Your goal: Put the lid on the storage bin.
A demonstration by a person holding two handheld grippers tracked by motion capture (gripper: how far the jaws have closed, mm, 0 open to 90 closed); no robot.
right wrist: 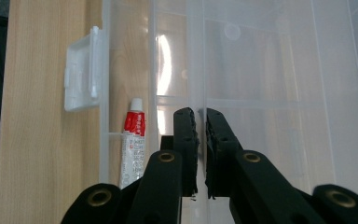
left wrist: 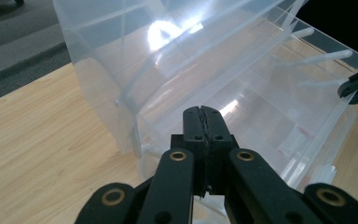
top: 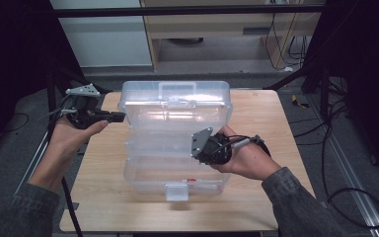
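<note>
1. One clear plastic organizer box (top: 175, 143) lies open on the wooden desk (top: 103, 197), its tray flat on the near half and its lid (top: 175, 101) standing up at the far side.
2. One white latch (top: 176, 191) sits on the tray's near edge, and one handle (top: 177, 90) is moulded into the lid's top edge.
3. One red-and-white tube (right wrist: 133, 147) lies in a tray compartment, just beside the latch wall.
4. The left gripper (top: 120, 117), jaws pressed together and holding nothing, is at the lid's left edge; whether it touches is unclear.
5. The right gripper (right wrist: 201, 116) is above the tray, jaws nearly closed with a thin gap, empty.
</note>
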